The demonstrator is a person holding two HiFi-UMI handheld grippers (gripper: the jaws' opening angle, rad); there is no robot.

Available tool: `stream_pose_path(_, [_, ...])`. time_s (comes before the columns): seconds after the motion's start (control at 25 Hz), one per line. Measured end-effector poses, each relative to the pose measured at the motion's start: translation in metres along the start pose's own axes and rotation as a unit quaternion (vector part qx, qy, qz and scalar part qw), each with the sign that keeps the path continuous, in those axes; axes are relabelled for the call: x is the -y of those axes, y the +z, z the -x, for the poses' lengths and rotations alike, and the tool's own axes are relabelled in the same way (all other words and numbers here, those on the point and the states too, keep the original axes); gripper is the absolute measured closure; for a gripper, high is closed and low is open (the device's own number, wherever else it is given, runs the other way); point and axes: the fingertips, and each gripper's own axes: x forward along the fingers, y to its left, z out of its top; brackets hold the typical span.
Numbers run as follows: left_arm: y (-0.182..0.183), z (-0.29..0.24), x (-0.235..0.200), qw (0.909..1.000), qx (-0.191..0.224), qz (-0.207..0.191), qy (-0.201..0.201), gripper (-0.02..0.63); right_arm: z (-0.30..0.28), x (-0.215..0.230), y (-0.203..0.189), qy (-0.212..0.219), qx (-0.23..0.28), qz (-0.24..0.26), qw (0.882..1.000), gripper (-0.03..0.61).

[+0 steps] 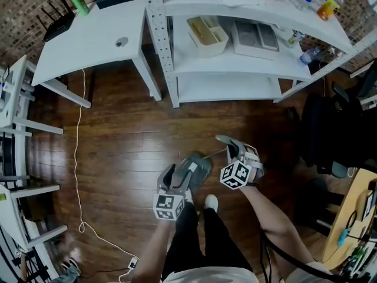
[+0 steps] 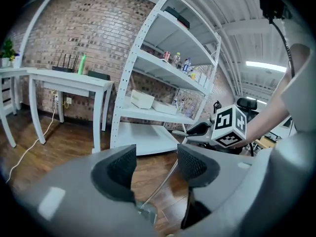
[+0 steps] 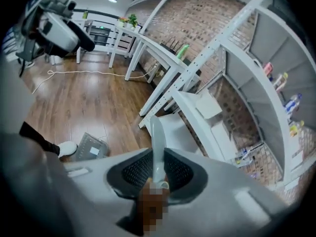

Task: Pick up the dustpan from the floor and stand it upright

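A person stands on the wooden floor with a gripper in each hand. In the head view the grey dustpan [image 1: 199, 166] hangs off the floor in front of the legs. Its thin metal rod [image 1: 214, 153] runs up to a grey handle [image 1: 226, 140]. My right gripper [image 1: 235, 153] is shut on that handle [image 3: 156, 141], and the pan [image 3: 91, 147] shows below it beside a white shoe [image 3: 66, 148]. My left gripper [image 1: 180, 179] is at the pan's near edge. Its jaws stand apart [image 2: 155, 169], and the rod [image 2: 168, 179] runs between them without touching the pads.
A white shelf rack [image 1: 235, 69] with a tray and bottles stands ahead. A white desk [image 1: 94, 40] is to its left. A white cable [image 1: 78, 158] trails over the floor on the left. White frames [image 1: 23, 128] line the left edge, and a dark chair [image 1: 330, 134] is on the right.
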Motion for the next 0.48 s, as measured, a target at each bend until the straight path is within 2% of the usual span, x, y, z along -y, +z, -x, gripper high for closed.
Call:
stream_pose_path(0.12, [0.006, 0.015, 0.011, 1.0, -0.002, 0.001, -0.006, 0.336, 0.021, -0.014, 0.002, -0.009, -0.003, 0.021, 1.0, 0.52])
stream_pose_path(0.28, [0.019, 0.027, 0.02, 0.9998, -0.003, -0.005, -0.016, 0.327, 0.041, -0.039, 0.013, 0.009, -0.004, 0.01, 1.0, 0.506])
stream_pose_path(0.4, [0.029, 0.039, 0.027, 0.9995, -0.01, -0.021, -0.022, 0.327, 0.057, -0.059, 0.032, 0.043, 0.015, -0.021, 0.999, 0.546])
stream_pose_path(0.48, [0.039, 0.046, 0.029, 0.9991, -0.011, -0.033, -0.026, 0.327, 0.063, -0.06, 0.045, 0.062, 0.024, -0.058, 0.996, 0.546])
